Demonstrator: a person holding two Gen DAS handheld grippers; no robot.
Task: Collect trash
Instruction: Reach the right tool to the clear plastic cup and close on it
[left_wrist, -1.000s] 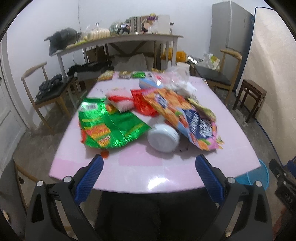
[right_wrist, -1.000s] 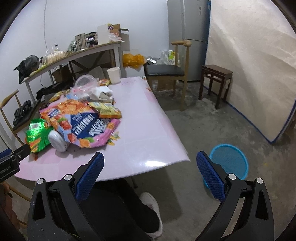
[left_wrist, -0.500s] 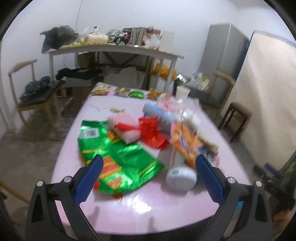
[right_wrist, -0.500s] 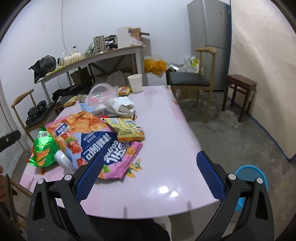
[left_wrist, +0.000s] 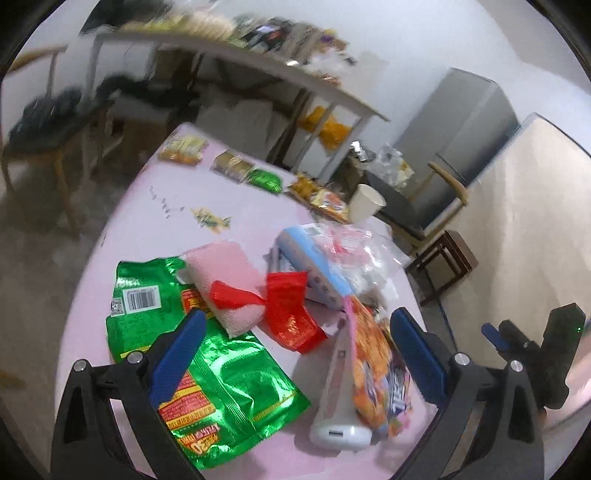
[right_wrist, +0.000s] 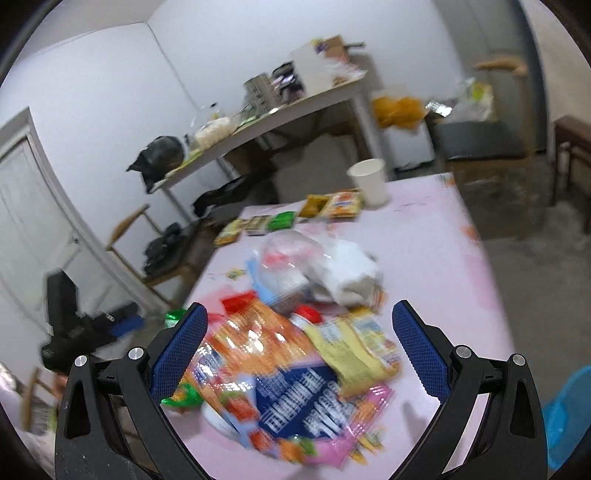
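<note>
A: What does the left wrist view show?

B: The left tool (left_wrist: 295, 354) hangs over the near end of the pink worktop (left_wrist: 236, 221), its blue fingers (left_wrist: 176, 354) spread wide and pinching nothing. Between them lies trash: a green foil bag (left_wrist: 221, 384) flat on the worktop, a pink sponge-like block (left_wrist: 225, 273) resting on its far edge, and a red wrapper (left_wrist: 291, 317) just beside that. A white device (left_wrist: 340, 417) lies against an orange snack bag (left_wrist: 373, 365). Farther back stands a white paper cup (left_wrist: 365, 203), near a row of small packets (left_wrist: 236, 166).

A: And the right wrist view?

B: It is blurred. The right tool (right_wrist: 295, 354) is also spread wide and empty, over the same heap. The orange snack bag (right_wrist: 280, 373), with its blue panel, lies between the fingers, a yellow packet (right_wrist: 351, 350) resting on it. A crumpled white bag (right_wrist: 340, 269) sits beyond, and the paper cup (right_wrist: 369, 181) stands at the far end. A blue basket (right_wrist: 565, 417) shows on the floor at the right edge.
</note>
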